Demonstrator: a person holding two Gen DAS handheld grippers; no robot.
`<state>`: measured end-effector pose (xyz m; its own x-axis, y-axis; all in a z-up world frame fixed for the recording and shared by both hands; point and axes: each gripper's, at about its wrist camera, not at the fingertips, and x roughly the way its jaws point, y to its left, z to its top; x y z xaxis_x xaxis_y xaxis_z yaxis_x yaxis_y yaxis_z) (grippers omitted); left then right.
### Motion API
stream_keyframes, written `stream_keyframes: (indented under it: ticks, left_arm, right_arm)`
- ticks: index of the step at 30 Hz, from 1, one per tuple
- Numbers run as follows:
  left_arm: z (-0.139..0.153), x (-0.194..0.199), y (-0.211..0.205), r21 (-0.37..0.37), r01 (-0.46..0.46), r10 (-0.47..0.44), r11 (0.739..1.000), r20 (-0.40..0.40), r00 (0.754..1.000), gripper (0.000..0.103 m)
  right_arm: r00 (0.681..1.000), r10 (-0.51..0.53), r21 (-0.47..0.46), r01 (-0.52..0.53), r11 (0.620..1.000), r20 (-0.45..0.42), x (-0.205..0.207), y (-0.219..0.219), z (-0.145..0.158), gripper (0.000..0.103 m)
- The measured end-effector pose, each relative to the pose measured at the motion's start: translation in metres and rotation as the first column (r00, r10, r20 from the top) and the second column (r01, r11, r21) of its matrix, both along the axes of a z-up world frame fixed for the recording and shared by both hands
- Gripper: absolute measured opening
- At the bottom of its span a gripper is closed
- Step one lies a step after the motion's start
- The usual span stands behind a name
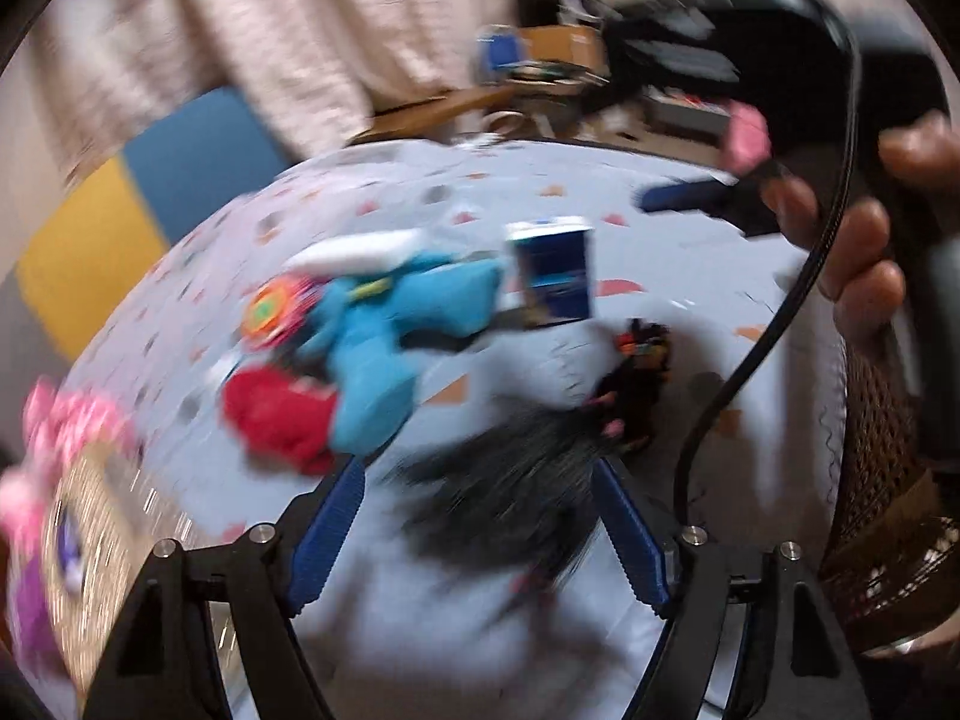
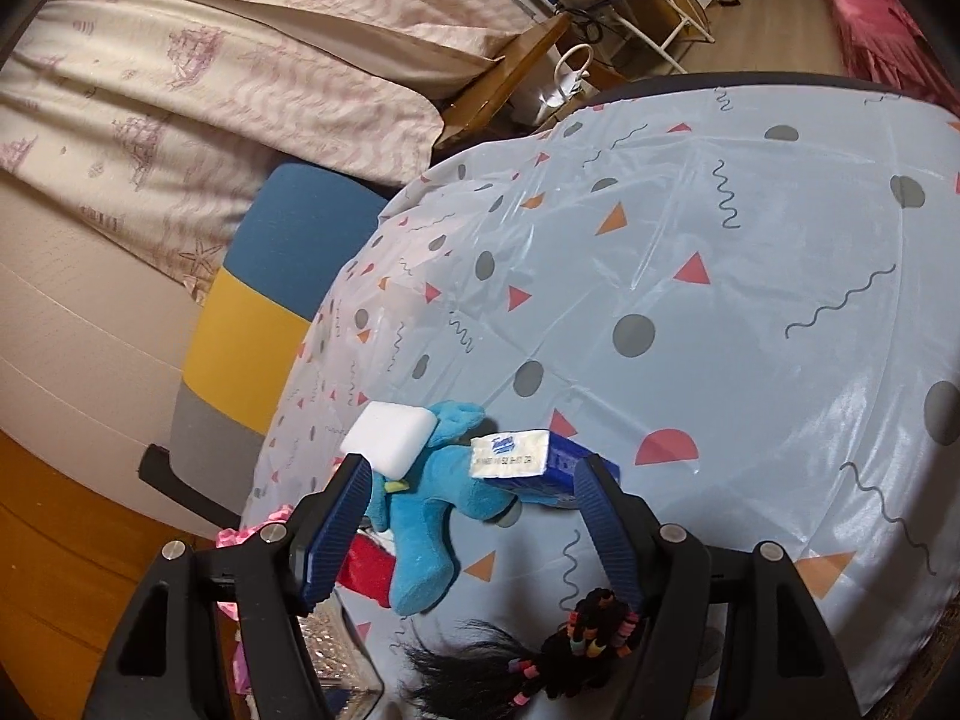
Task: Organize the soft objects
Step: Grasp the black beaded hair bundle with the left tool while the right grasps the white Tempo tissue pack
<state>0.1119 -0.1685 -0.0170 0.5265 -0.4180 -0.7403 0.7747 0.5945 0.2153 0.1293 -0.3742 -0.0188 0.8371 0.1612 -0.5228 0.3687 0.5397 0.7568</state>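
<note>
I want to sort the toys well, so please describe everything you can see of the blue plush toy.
The blue plush toy is a soft, fleecy animal shape with stubby limbs and a small yellow-green patch. It lies flat on the patterned tablecloth. A white sponge block lies against one end, a blue tissue pack rests on a limb, and a red soft item lies beside it. Nothing grips it.

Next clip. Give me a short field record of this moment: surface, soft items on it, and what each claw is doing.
surface: patterned tablecloth
soft items: blue plush toy, white sponge, tissue pack, red cloth, black hair piece with coloured bands
left claw: open, nothing between the fingers, above the hair piece; view blurred
right claw: open, empty, over the plush toy
</note>
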Motion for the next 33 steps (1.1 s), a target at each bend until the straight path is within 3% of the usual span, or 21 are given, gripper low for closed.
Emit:
stream_keyframes:
  ticks: [5, 7, 10, 11, 12, 13, 17, 20, 25, 30, 33]
  left_arm:
    - [-0.020, 0.000, -0.049, 0.051, 0.168, -0.167, 0.984, -0.018, 0.986, 0.079]
    - [-0.029, -0.001, -0.062, 0.068, 0.203, -0.201, 0.977, -0.030, 0.979, 0.079]
    - [-0.043, 0.007, -0.070, 0.070, 0.188, -0.183, 0.980, -0.070, 0.981, 0.074]
    - [-0.048, 0.011, -0.068, 0.058, 0.174, -0.166, 0.983, -0.112, 0.980, 0.053]
    - [-0.052, 0.014, -0.066, 0.044, 0.160, -0.152, 0.986, -0.156, 0.976, 0.041]
    - [-0.054, 0.019, -0.059, -0.006, 0.127, -0.125, 0.992, -0.218, 0.968, 0.039]
    - [-0.053, 0.019, -0.028, -0.056, -0.005, -0.010, 0.998, -0.257, 0.966, 0.036]
    - [-0.053, 0.014, 0.006, -0.088, -0.132, 0.100, 0.987, -0.301, 0.948, 0.036]
    - [-0.054, -0.006, 0.069, -0.128, -0.346, 0.287, 0.929, -0.340, 0.896, 0.037]
    - [-0.057, -0.027, 0.104, -0.197, -0.426, 0.352, 0.883, -0.324, 0.878, 0.038]
    - [-0.060, -0.032, 0.111, -0.207, -0.434, 0.361, 0.877, -0.312, 0.879, 0.038]
  right_arm:
    - [1.000, -0.017, 0.040, 0.017, 0.999, 0.017, -0.003, -0.006, -0.003, 0.071]
    - [1.000, -0.018, 0.047, 0.018, 0.999, 0.018, -0.003, -0.007, -0.004, 0.073]
    - [1.000, -0.011, 0.058, 0.010, 0.998, 0.018, -0.001, -0.007, -0.005, 0.073]
    - [1.000, -0.012, 0.057, 0.011, 0.998, 0.014, -0.001, -0.008, -0.006, 0.073]
    - [1.000, -0.013, 0.059, 0.012, 0.998, 0.010, -0.001, -0.008, -0.006, 0.073]
    - [1.000, -0.012, 0.061, 0.011, 0.998, 0.008, 0.000, -0.008, -0.007, 0.073]
    - [1.000, -0.003, 0.049, 0.004, 0.999, -0.019, 0.003, -0.006, -0.010, 0.073]
    - [0.999, 0.007, 0.037, -0.005, 0.999, -0.045, 0.006, -0.003, -0.011, 0.073]
    - [0.993, 0.059, 0.019, -0.057, 0.998, -0.100, 0.016, 0.007, -0.016, 0.075]
    - [0.982, 0.041, -0.120, -0.064, 0.991, -0.185, 0.023, 0.019, -0.013, 0.081]
    - [0.964, 0.020, -0.208, -0.077, 0.975, -0.265, 0.033, 0.025, -0.014, 0.081]
